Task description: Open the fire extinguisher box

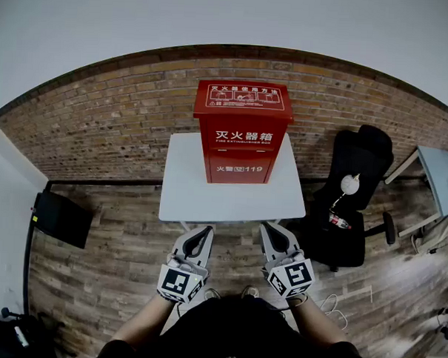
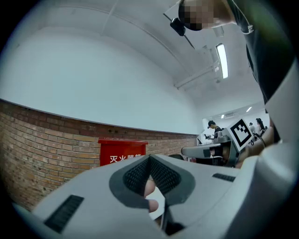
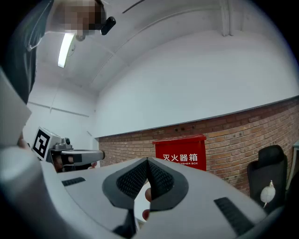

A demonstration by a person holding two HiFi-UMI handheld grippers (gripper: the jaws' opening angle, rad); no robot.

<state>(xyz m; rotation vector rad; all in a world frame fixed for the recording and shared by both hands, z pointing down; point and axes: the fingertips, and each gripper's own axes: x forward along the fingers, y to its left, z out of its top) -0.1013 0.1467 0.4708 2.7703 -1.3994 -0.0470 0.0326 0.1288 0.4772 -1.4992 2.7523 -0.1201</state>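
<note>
A red fire extinguisher box (image 1: 241, 131) stands upright with its lid down at the back of a small white table (image 1: 186, 188), against the brick wall. It shows too as the red box (image 2: 122, 151) in the left gripper view and the red box (image 3: 181, 153) in the right gripper view. My left gripper (image 1: 207, 231) and right gripper (image 1: 269, 229) hover side by side just short of the table's front edge, well apart from the box. Both are shut with nothing between the jaws. The left gripper (image 2: 150, 158) and right gripper (image 3: 147, 161) point level toward the box.
A black office chair (image 1: 353, 195) with a white object on it stands right of the table. A black box (image 1: 62, 219) sits on the wooden floor at left. A grey desk corner (image 1: 441, 171) is at far right. People work in the distance (image 2: 212, 130).
</note>
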